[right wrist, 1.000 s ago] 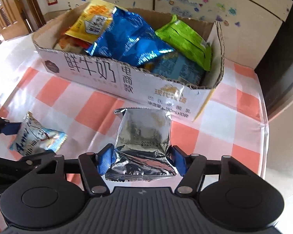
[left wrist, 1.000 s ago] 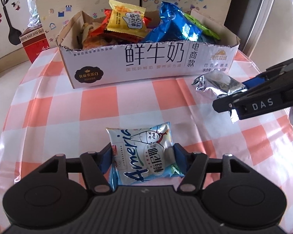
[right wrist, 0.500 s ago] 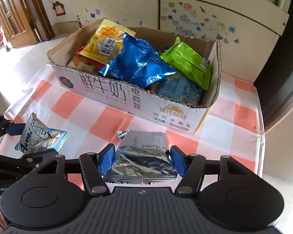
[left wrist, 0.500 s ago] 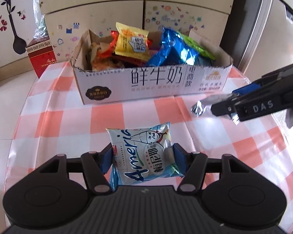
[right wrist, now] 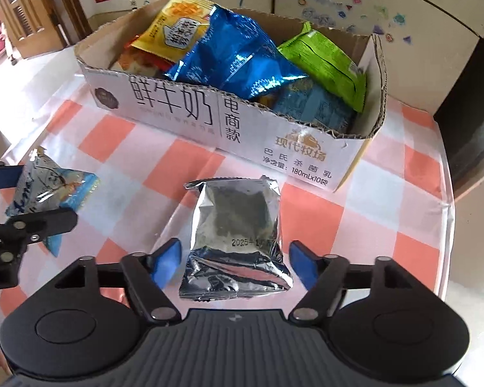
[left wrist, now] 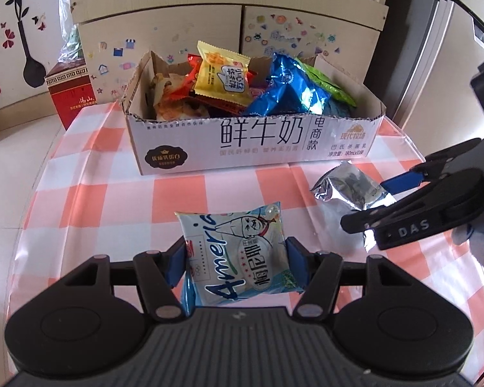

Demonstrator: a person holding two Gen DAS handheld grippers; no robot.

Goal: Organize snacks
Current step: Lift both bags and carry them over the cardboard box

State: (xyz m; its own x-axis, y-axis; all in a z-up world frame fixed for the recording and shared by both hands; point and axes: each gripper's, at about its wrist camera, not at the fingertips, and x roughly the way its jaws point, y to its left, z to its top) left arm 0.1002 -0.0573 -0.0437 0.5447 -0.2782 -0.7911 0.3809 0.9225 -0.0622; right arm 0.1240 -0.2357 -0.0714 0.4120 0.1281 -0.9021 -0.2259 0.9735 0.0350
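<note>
The right tool (right wrist: pixel 234 258) has just been opened, the silver packet (right wrist: pixel 238 225) freed between its jaws at lower centre; the pale packet (left wrist: pixel 238 258) is clamped by the left tool (left wrist: pixel 237 264), likely bound for the box (left wrist: pixel 251 135).

The silver snack packet (right wrist: pixel 237 238) is crinkled metallic foil, mirror-bright along its creases. The pale blue snack packet (left wrist: pixel 238 258) is glossy printed plastic film with glints at its sealed edge. The cardboard box (left wrist: pixel 258 138) shows matt printed paper on its front wall and raw brown corrugated board along the torn rim. Inside it, the blue bag (right wrist: pixel 235 54) is shiny foil-like film, while the green bag (right wrist: pixel 326 61) and yellow packet (left wrist: pixel 222 80) have a softer sheen. The checked tablecloth (left wrist: pixel 113 203) looks like smooth, slightly glossy plastic sheeting, though that is hard to confirm. Both grippers have matt black plastic bodies and blue pads (right wrist: pixel 167 259) that look rubbery.
</note>
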